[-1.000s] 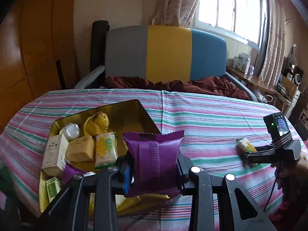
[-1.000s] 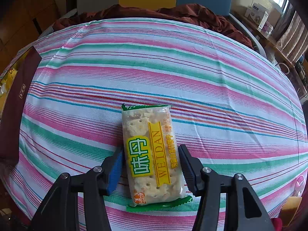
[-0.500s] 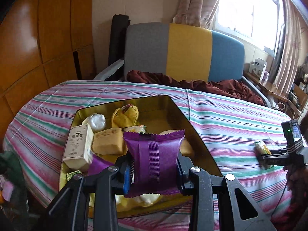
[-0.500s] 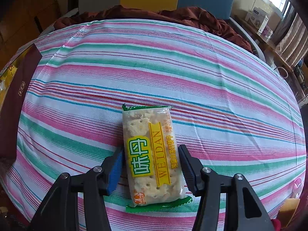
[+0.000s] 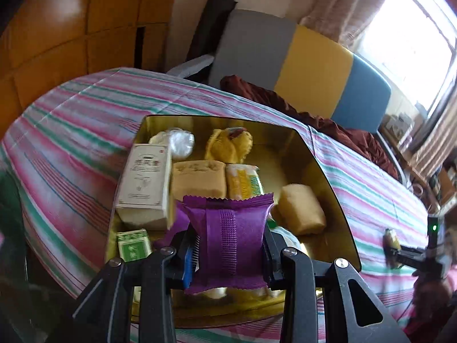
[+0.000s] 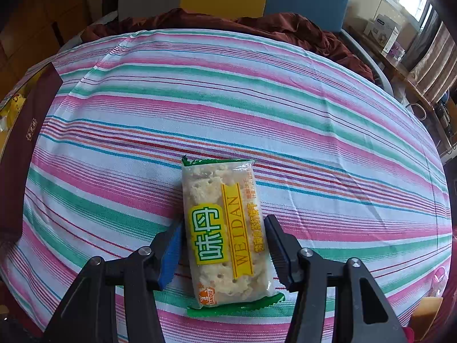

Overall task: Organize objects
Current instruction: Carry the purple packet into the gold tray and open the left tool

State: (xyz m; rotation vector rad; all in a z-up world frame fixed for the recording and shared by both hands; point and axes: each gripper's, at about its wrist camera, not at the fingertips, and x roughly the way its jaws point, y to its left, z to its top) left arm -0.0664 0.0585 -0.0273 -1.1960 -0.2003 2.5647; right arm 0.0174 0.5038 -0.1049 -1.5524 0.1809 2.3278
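Since a second ago the left gripper [image 5: 230,253], clamped on the purple packet [image 5: 228,238], has swung over the gold tin [image 5: 328,177] — packet upright, not yet dropped. Several snacks already lie inside. The cracker pack [image 6: 227,234] lies on the striped cloth [image 6: 257,100], long axis pointing away, between the right gripper's [image 6: 222,247] parted jaws — ungripped, I'd judge.

Striped tablecloth [image 6: 257,91], grey/yellow/blue sofa [image 5: 314,57] w/ maroon blanket [image 6: 285,25], curtained window [image 5: 422,28] behind.
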